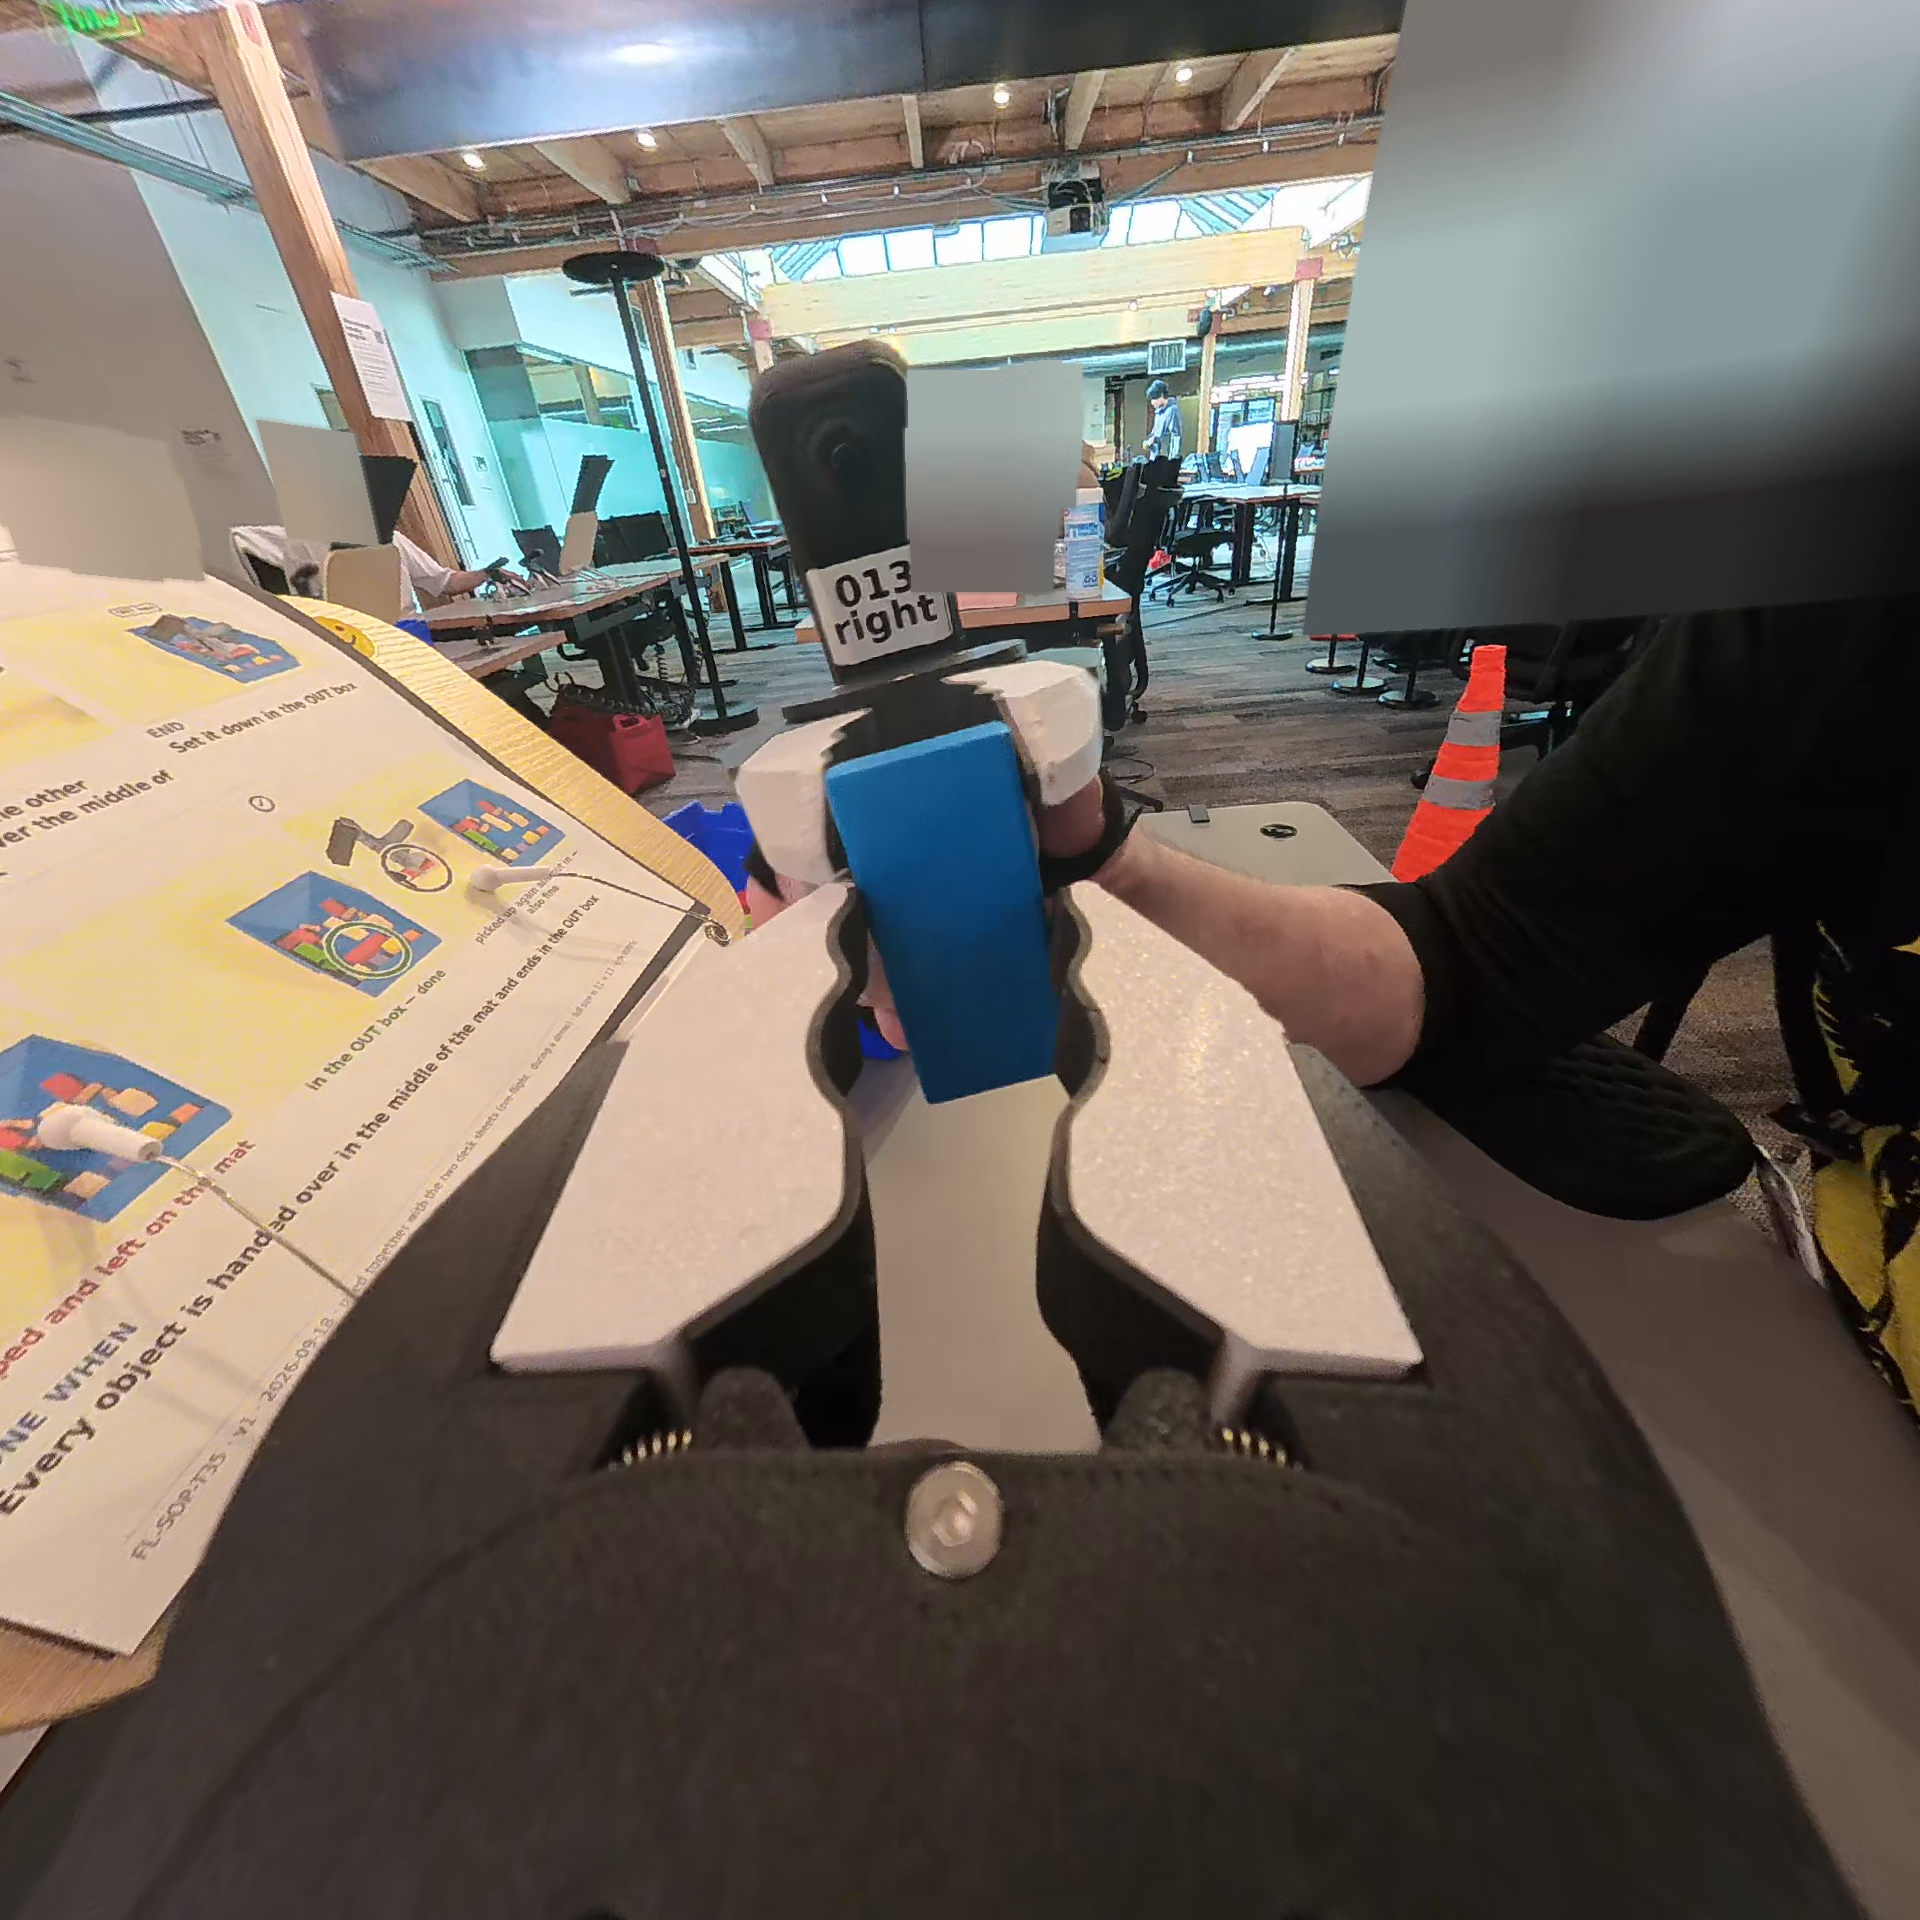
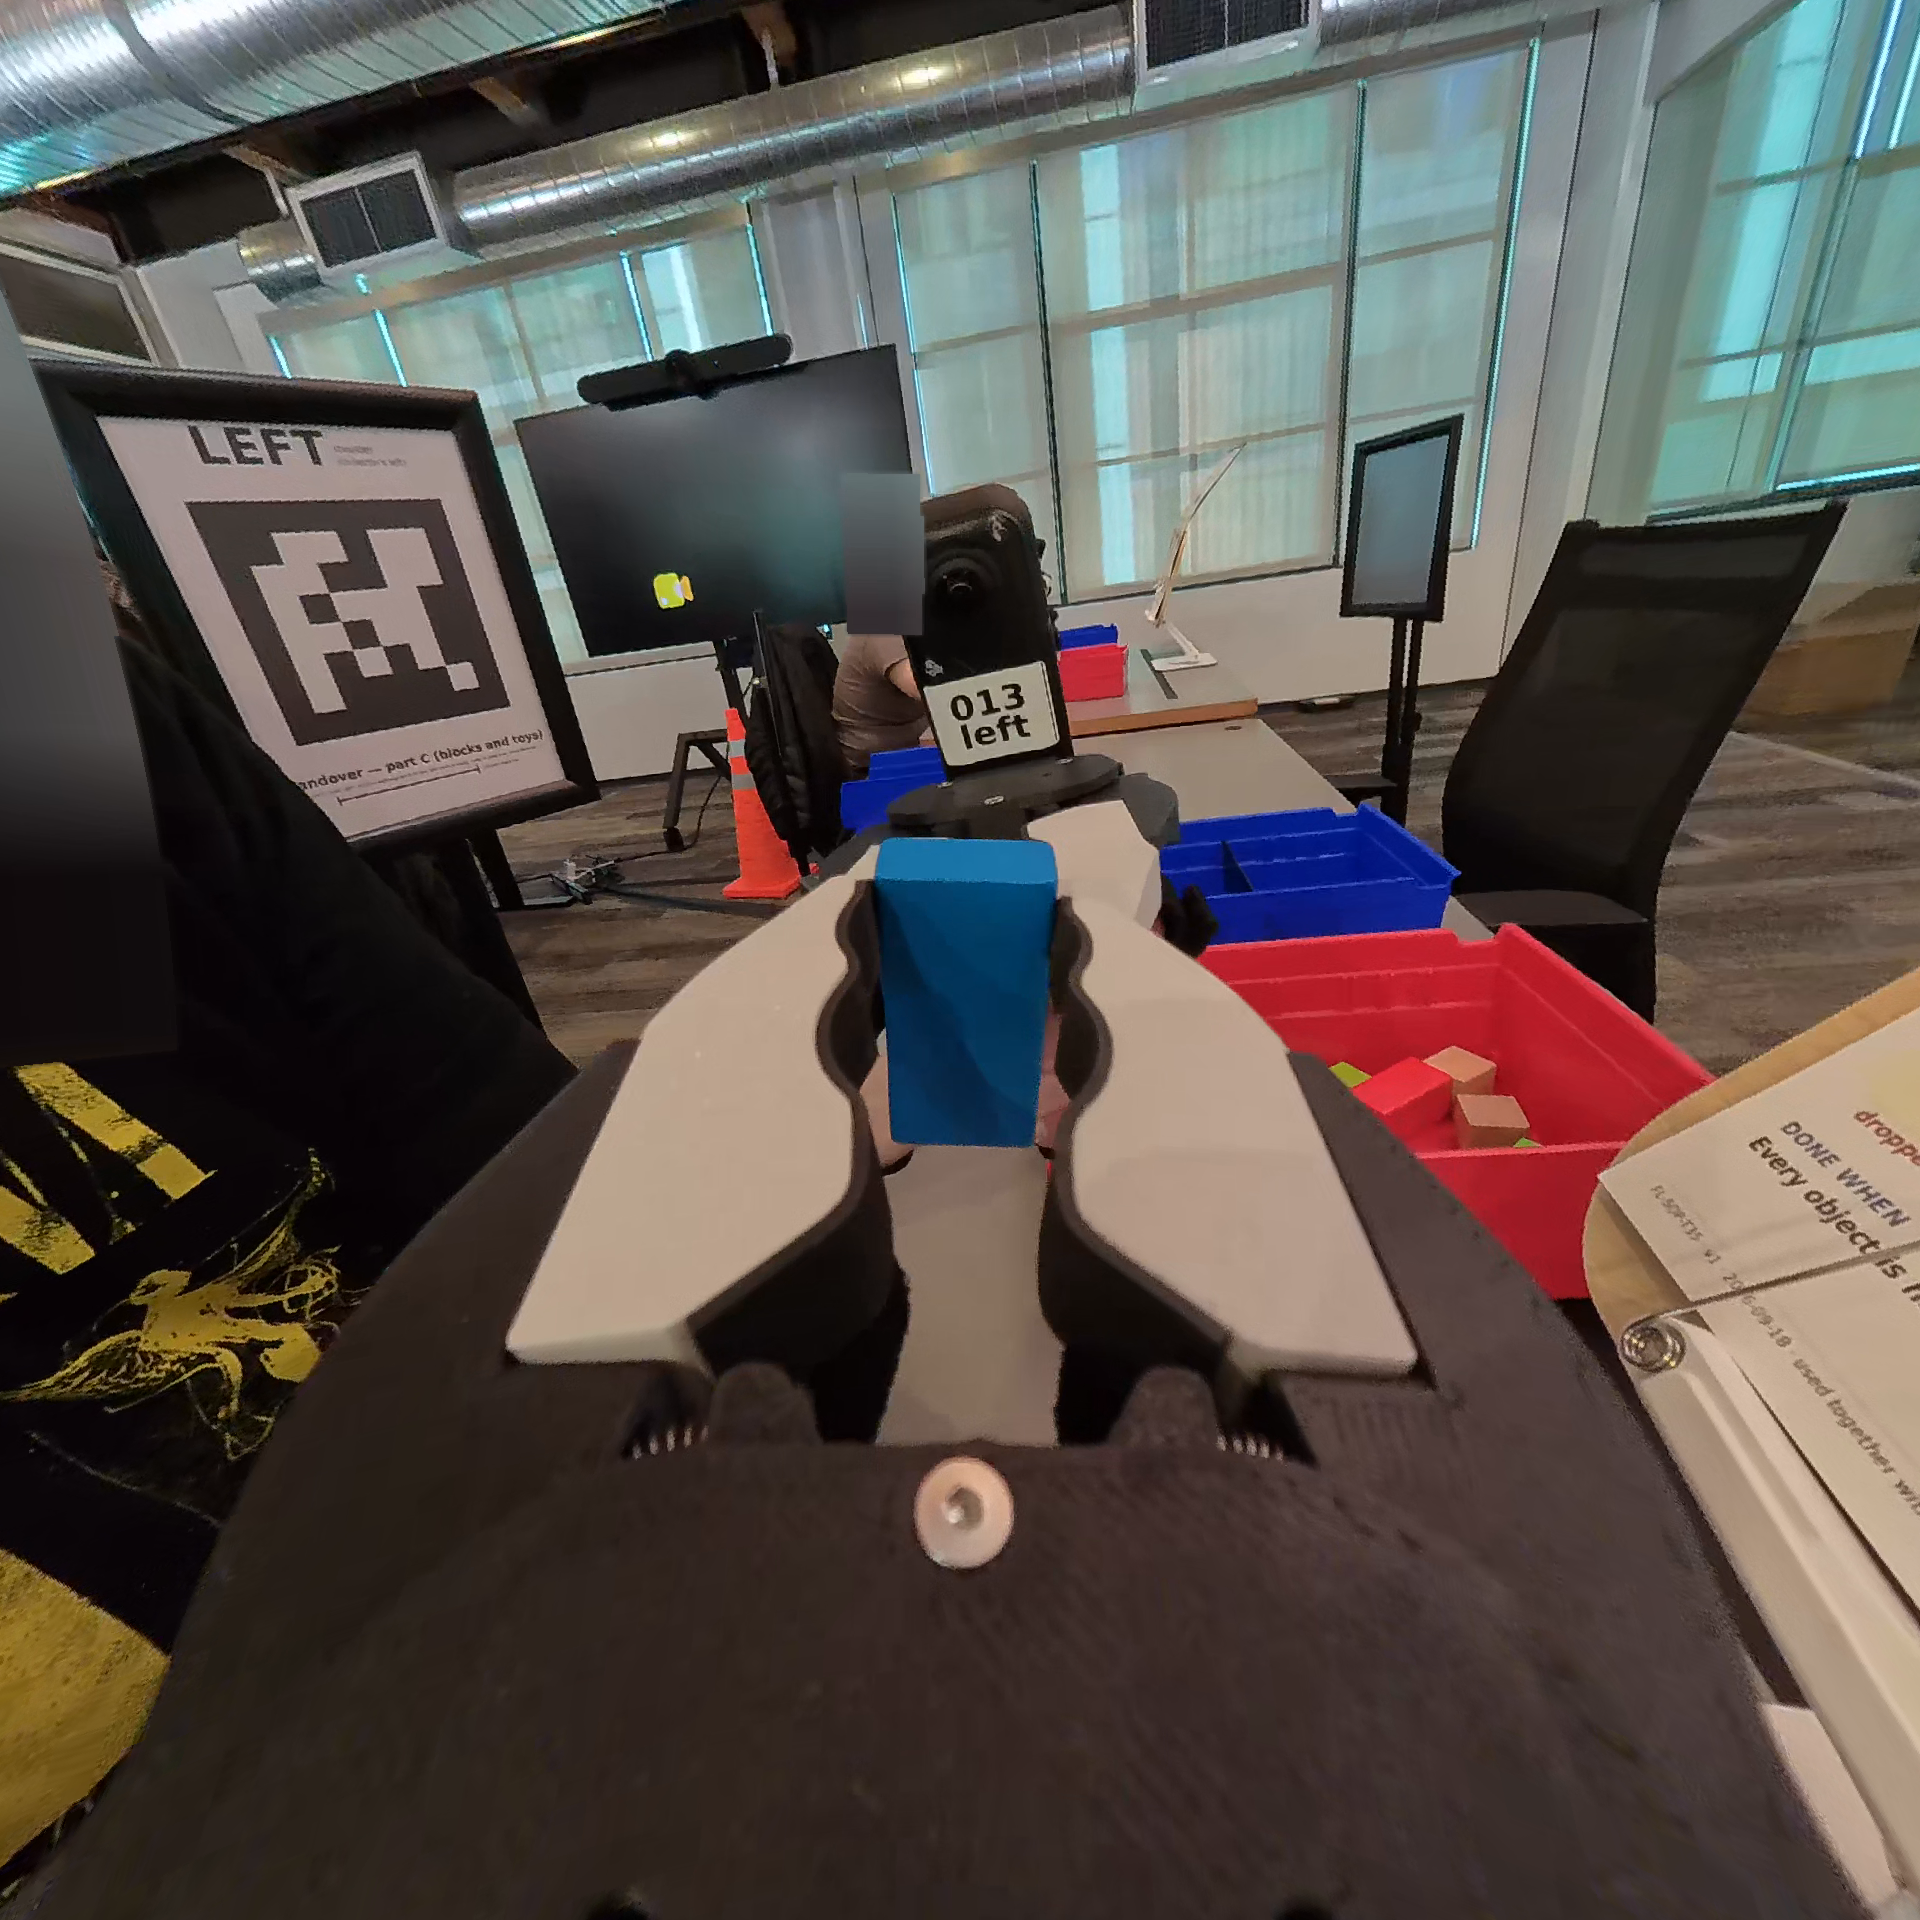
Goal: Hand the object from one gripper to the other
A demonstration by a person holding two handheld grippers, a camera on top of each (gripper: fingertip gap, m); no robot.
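Both grippers meet nose to nose — left gripper (image 1: 951, 997) and right gripper (image 2: 961, 1023) each clamp the blue block (image 1: 940, 914).

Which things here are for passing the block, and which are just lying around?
For the job:
blue block
left gripper
right gripper

Just lying around:
red bin of blocks
blue bin
orange cone
instruction sheet
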